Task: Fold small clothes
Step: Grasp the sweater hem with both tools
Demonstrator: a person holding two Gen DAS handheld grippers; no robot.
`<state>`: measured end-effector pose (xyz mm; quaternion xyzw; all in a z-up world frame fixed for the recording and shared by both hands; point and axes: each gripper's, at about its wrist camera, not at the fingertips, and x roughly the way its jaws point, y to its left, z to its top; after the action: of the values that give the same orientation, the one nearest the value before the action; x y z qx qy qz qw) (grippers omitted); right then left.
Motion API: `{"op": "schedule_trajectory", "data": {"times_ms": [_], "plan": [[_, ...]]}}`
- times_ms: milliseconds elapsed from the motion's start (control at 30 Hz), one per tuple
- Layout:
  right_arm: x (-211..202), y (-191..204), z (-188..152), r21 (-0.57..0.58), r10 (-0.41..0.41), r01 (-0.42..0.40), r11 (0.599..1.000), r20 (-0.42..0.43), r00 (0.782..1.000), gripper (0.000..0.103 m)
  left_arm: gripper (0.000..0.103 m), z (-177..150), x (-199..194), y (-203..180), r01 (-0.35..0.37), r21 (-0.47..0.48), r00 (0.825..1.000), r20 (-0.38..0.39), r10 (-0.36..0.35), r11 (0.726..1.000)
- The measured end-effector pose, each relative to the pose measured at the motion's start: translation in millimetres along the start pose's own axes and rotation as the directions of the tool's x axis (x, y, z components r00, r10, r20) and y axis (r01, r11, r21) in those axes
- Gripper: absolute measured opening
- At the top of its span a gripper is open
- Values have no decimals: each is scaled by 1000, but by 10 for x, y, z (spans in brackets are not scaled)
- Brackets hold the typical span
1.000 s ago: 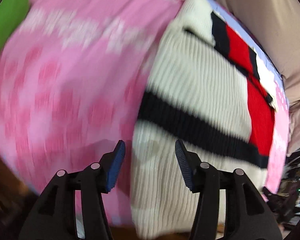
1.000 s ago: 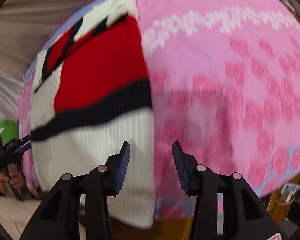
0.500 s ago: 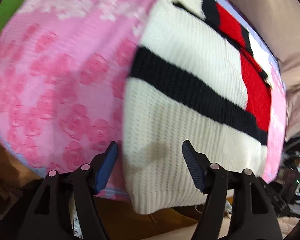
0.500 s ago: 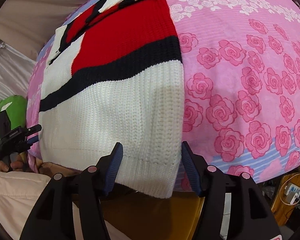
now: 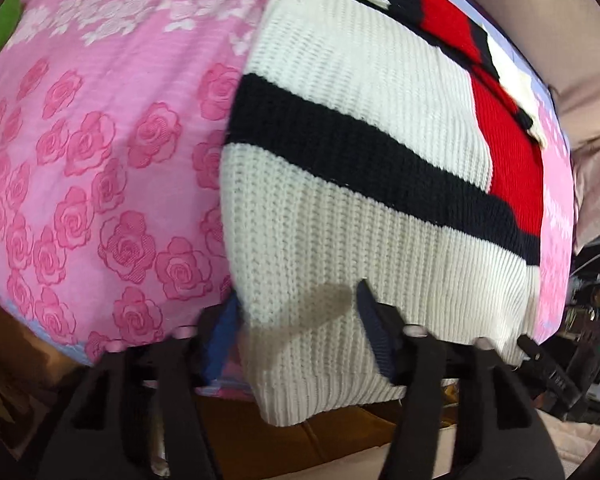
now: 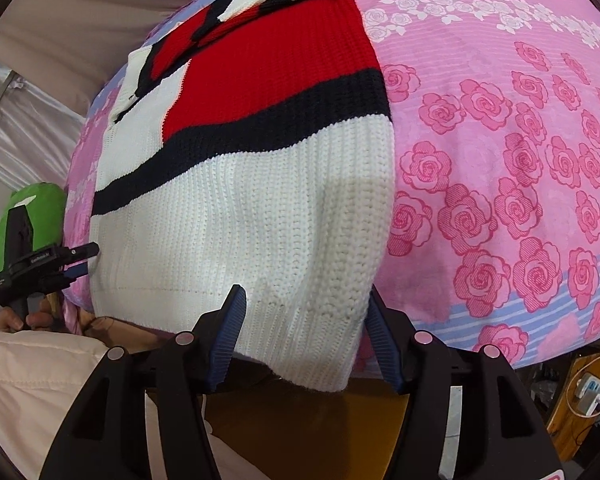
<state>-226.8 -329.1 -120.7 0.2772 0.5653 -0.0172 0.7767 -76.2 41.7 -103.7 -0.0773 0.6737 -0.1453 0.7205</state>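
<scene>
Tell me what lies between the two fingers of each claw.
The sweater's white hem: its left corner inside the open left claw, its right corner inside the open right claw, each in its own wrist view.

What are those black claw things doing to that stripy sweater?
A person is folding a knitted sweater lying on a pink rose bedsheet. They hold a gripper in each hand. The left gripper and the right gripper are both open, each with its fingers on either side of a bottom corner of the sweater. Nothing is pinched yet.
</scene>
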Motion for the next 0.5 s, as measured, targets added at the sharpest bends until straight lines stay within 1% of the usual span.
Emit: {"op": "schedule_trajectory", "data": {"times_ms": [33, 67, 100, 133, 200, 267, 333, 400, 433, 500], "plan": [[-2, -11, 7, 3, -1, 1, 1000, 5, 1000, 45, 14, 18, 18, -7, 19, -3, 1000, -7, -19, 1000], [-4, -21, 10, 2, -8, 8, 1000, 7, 1000, 19, 13, 29, 49, 6, 73, -25, 997, -20, -73, 997], [-9, -41, 23, -1, -5, 5, 1000, 9, 1000, 12, 9, 36, 15, 36, 103, -47, 994, -15, -104, 994], [-20, -67, 34, 15, 23, -23, 1000, 5, 1000, 12, 8, 25, -31, 56, 124, -53, 992, -10, -124, 991], [-134, -72, 29, 20, 57, -58, 998, 43, 997, 11, 7, -4, -212, 43, 182, -39, 983, 5, -182, 983], [-296, -85, 14, 26, 111, -113, 993, 69, 991, 11, 7, -73, -448, 26, 227, -4, 974, 22, -227, 974], [-500, -87, -19, 11, 161, -163, 987, 71, 984, 10, 7, -149, -648, 32, 248, 37, 968, 33, -249, 968], [-657, -20, -46, -71, 132, -129, 989, 42, 990, 10, 7, -184, -762, 45, 248, 61, 968, 23, -250, 967], [-717, 12, -47, -123, 102, -99, 987, 17, 995, 10, 7, -196, -771, 69, 244, 60, 970, 11, -245, 968], [-762, 21, -27, -169, 72, -74, 983, -17, 997, 10, 7, -190, -685, 87, 238, 53, 971, -13, -238, 970]]}}
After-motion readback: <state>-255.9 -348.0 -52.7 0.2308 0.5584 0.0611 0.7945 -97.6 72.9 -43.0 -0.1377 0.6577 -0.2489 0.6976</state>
